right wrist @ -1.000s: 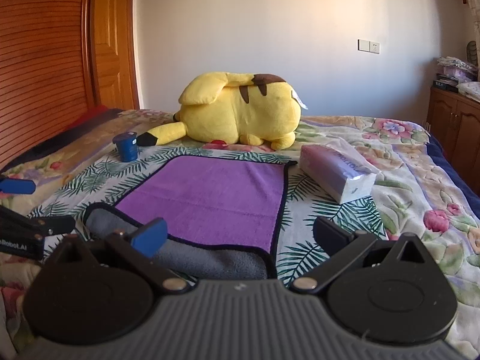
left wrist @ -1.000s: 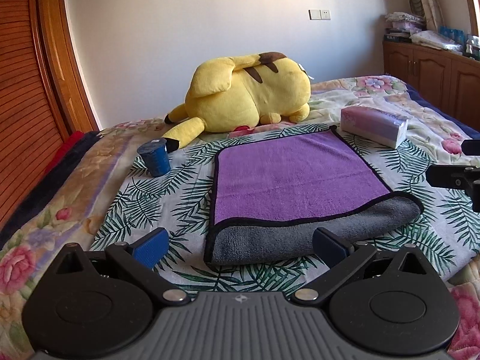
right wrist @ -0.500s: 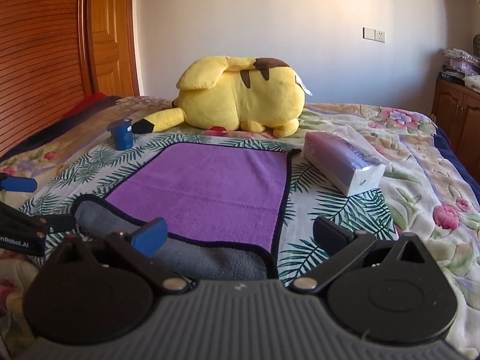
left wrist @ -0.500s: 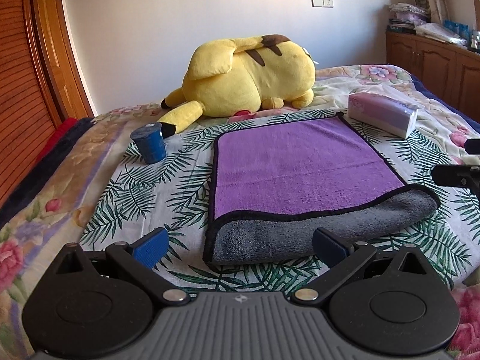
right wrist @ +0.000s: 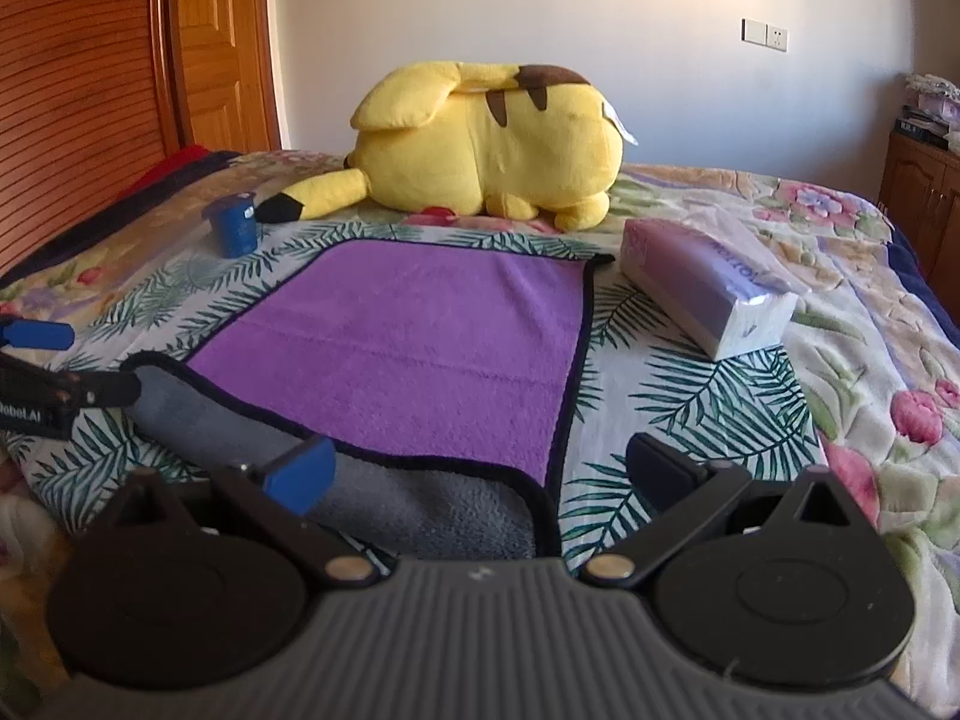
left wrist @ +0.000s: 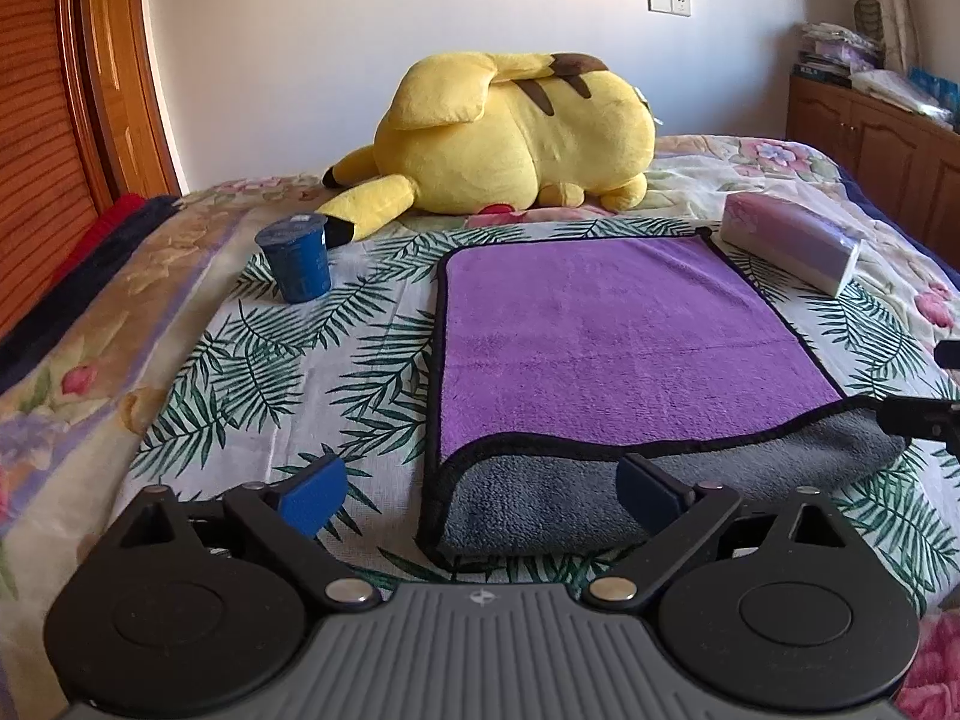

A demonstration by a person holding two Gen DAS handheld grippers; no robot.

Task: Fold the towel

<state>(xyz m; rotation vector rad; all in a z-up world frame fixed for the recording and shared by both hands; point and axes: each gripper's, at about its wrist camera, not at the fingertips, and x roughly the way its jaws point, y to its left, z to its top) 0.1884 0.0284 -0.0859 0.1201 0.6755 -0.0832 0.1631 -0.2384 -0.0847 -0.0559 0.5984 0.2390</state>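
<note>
- Towel (left wrist: 624, 336) work starts at your claws: the left claw (left wrist: 480, 489) stands wide with nothing between its blue pads, low over the near left corner of the grey fold.
- Your right claw (right wrist: 474, 468) is just as wide and empty, straddling the near right corner, its left pad over the grey layer and its right pad over bare bedspread (right wrist: 690, 414).
- The towel lies flat on the bed, purple face up, its near edge turned over so a grey band (left wrist: 600, 504) shows along the front; it looks partly folded.
- To do this step well, bring each claw down onto its own corner and take every layer at the black hem, not only the top one.
- Close both at the same depth, then lift and carry together so the fold line runs straight.
- Mind what lies further out: the tissue pack (right wrist: 708, 294) sits just beside the far right corner, the blue cup (left wrist: 295, 261) stands off to the far left, and the yellow Pikachu plush (left wrist: 510, 138) lies beyond the far edge.
- Keep the carried edge low and stop short of the plush.
</note>
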